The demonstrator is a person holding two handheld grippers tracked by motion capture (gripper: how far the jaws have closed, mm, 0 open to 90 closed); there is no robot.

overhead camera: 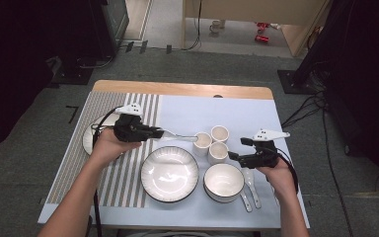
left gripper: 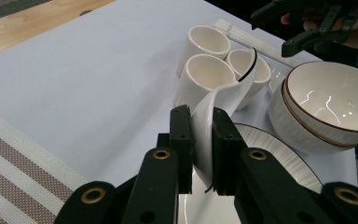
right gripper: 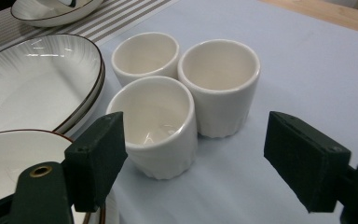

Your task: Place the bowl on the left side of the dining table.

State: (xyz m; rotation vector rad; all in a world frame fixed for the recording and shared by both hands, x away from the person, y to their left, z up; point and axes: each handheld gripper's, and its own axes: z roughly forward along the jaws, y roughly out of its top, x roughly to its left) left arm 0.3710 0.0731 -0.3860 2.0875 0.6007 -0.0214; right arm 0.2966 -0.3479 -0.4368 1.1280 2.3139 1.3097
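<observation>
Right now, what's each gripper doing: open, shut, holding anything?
Left gripper: shut on the white spoon by its handle.
Right gripper: open, holding nothing, jaws facing the three cups.

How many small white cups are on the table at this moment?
3, clustered together on the blue mat beyond the bowl: one at the back, one to its left near the held spoon's tip, one in front nearest the right gripper. None looks hidden.

left gripper (overhead camera: 154,132): black body, white three-cornered top plate, black cable | right gripper (overhead camera: 238,149): same build | jaw arms: brass-ringed rivets, dark green pads (right gripper: 95,158) | forearms: bare, no sleeves
</observation>
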